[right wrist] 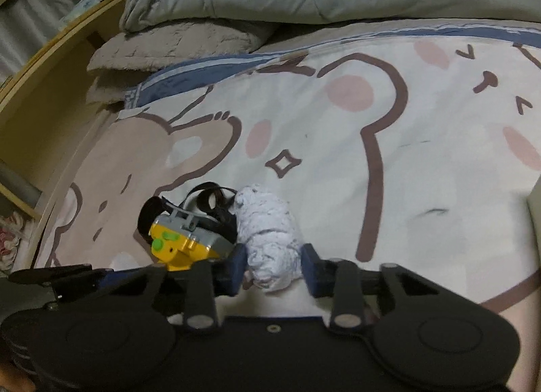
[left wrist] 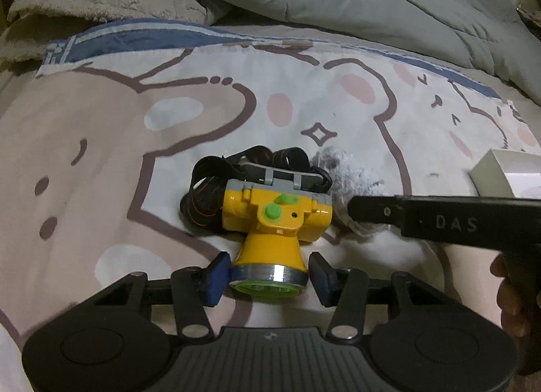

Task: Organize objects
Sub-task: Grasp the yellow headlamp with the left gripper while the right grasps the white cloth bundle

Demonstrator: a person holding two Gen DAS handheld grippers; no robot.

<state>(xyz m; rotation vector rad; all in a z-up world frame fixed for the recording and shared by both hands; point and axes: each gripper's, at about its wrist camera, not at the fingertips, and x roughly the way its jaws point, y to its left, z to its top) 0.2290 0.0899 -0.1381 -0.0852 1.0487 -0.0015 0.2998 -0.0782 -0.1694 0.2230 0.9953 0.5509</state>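
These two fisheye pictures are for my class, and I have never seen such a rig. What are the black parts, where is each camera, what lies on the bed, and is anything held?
A person holds two hand-held grippers, each with a camera looking along its blue-padded fingers. In the left view, the left gripper stands open around the lens end of a yellow headlamp. In the right view, the right gripper stands open around a white fluffy bundle beside the lamp. Both things lie on a bear-print bedsheet. Nothing is lifted. A white box lies on the right.
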